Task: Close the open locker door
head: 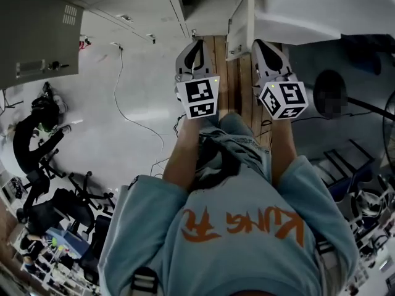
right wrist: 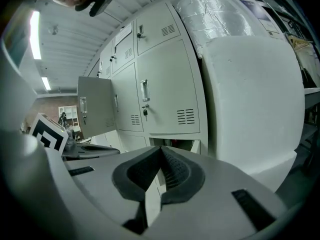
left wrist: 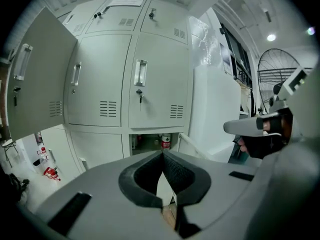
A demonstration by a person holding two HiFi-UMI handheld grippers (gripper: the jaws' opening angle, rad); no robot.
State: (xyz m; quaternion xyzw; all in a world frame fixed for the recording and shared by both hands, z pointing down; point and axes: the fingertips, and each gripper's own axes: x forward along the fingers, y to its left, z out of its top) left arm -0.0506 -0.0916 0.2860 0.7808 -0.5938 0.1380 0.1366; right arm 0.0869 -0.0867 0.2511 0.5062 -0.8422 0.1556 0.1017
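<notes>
Open locker door ahead of both closed jaws, untouched.

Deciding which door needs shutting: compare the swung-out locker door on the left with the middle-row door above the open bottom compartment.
The swung-out door stands angled outward, well off its opening; the middle-row door sits shut, flush with its neighbours. The swung-out door is at the far left of the left gripper view; the middle-row door is in the rightmost column. Both are pale grey, with a vertical handle and louvre vents low down.
</notes>
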